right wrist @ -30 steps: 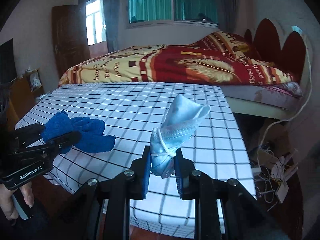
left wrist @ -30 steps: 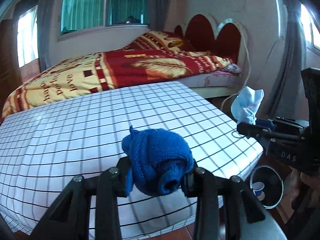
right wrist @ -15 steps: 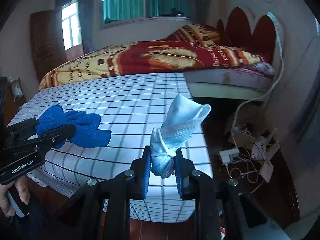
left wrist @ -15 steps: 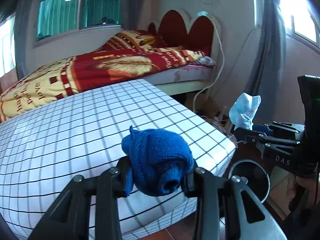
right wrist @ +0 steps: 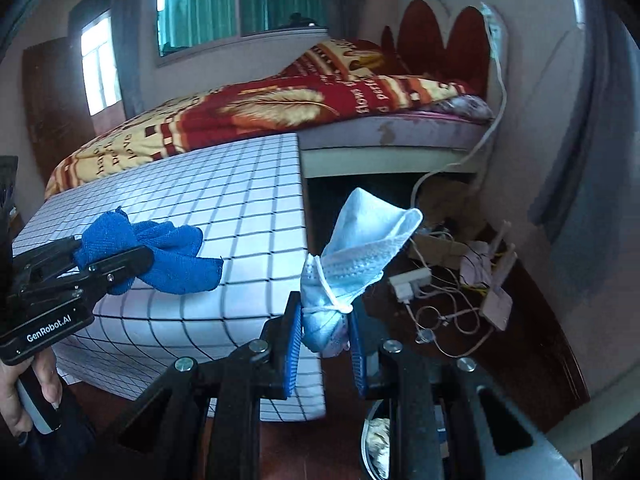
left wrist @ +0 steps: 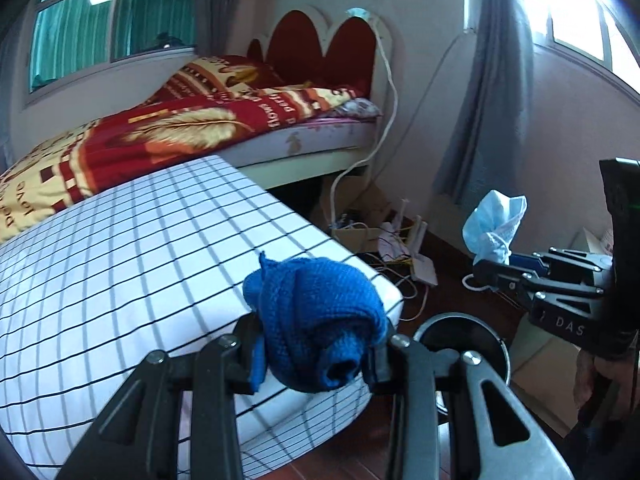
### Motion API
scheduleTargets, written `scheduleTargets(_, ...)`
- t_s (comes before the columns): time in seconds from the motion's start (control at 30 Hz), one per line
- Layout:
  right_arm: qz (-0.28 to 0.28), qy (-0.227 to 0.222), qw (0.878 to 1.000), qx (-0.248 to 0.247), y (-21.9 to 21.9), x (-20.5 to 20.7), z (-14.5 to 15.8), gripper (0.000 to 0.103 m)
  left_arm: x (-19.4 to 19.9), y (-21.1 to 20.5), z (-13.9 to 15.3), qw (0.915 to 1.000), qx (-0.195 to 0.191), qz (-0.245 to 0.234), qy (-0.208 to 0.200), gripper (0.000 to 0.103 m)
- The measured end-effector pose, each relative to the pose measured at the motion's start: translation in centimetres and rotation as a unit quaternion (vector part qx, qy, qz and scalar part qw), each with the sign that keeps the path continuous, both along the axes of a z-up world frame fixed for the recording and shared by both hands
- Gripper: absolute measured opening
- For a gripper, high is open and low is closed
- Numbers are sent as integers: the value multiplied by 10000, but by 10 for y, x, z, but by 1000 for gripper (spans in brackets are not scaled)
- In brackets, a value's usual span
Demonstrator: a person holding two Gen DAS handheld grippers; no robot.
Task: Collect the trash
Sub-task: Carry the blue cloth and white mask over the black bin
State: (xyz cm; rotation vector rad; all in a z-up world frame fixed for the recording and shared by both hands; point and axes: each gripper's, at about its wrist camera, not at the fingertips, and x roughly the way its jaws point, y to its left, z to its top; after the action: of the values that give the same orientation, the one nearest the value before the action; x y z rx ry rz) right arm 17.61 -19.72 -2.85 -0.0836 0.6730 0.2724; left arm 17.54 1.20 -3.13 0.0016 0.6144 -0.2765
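While both jaws are clamped, the left gripper (left wrist: 316,354) on a blue cloth (left wrist: 320,332) and the right gripper (right wrist: 325,342) on a face mask (right wrist: 352,264) above the bin (left wrist: 472,330), either soft piece could catch the bin's rim and fall beside it.

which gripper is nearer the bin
Right, by the look of it. The right gripper, holding the mask, hangs almost directly over the bin. The left gripper, holding the blue cloth, sits beside the bin, over the mattress corner.

Right tool (right wrist: 324,340) clamping a crumpled pale-blue face mask (right wrist: 360,256), left tool (right wrist: 108,264) gripping a blue cloth (right wrist: 160,248) beside the grid-patterned mattress (right wrist: 224,200), cables (right wrist: 448,312) on floor
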Motion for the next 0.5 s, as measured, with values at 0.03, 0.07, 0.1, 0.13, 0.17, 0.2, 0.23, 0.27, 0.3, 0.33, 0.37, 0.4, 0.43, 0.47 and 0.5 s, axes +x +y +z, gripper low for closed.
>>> scheduleTargets(0.03,-56,13,10000,5,-7,-2,-1,23,0,-7,0,10000,1,-64,8,37)
scheduleTargets(0.07,-109,25,9999,4,-14,-3,-2,23,0,-14,-1,9999,11,-124,12,37)
scheduleTargets(0.1,-161,33,9999,2,-21,-4,-4,23,1,-20,-1,9998,15,-179,22,37)
scheduleTargets(0.13,-220,40,9998,-2,-28,-5,-5,23,0,-28,-2,9997,17,-260,41,37)
scheduleTargets(0.17,-274,51,9996,-4,-36,-7,-6,23,0,-33,-3,9995,17,-302,49,37)
scheduleTargets(0.2,-319,65,9995,-7,-42,-8,-7,23,0,-41,-4,9993,21,-380,63,37)
scheduleTargets(0.23,-368,79,9993,-14,-48,-10,-8,23,0,-47,-6,9990,29,-441,81,37)
scheduleTargets(0.27,-422,96,9991,-22,-55,-12,-10,23,0,-57,-9,9985,32,-538,120,37)
scheduleTargets(0.3,-483,121,9988,-29,-63,-14,-13,23,0,-63,-11,9981,27,-602,149,37)
scheduleTargets(0.33,-529,142,9985,-39,-70,-16,-15,23,0,-70,-13,9976,26,-675,179,37)
scheduleTargets(0.37,-580,157,9982,-58,-79,-19,-17,23,-1,-76,-16,9970,31,-742,208,37)
scheduleTargets(0.4,-612,167,9980,-75,-84,-22,-20,23,-1,-85,-19,9962,32,-833,251,37)
scheduleTargets(0.43,-656,192,9976,-86,-91,-25,-22,23,-2,-93,-23,9952,21,-928,293,37)
scheduleTargets(0.47,-693,215,9973,-93,-96,-27,-25,23,-3,-97,-25,9946,20,-989,310,37)
scheduleTargets(0.5,-731,248,9970,-104,-103,-29,-28,23,-4,-105,-28,9935,23,-1080,346,37)
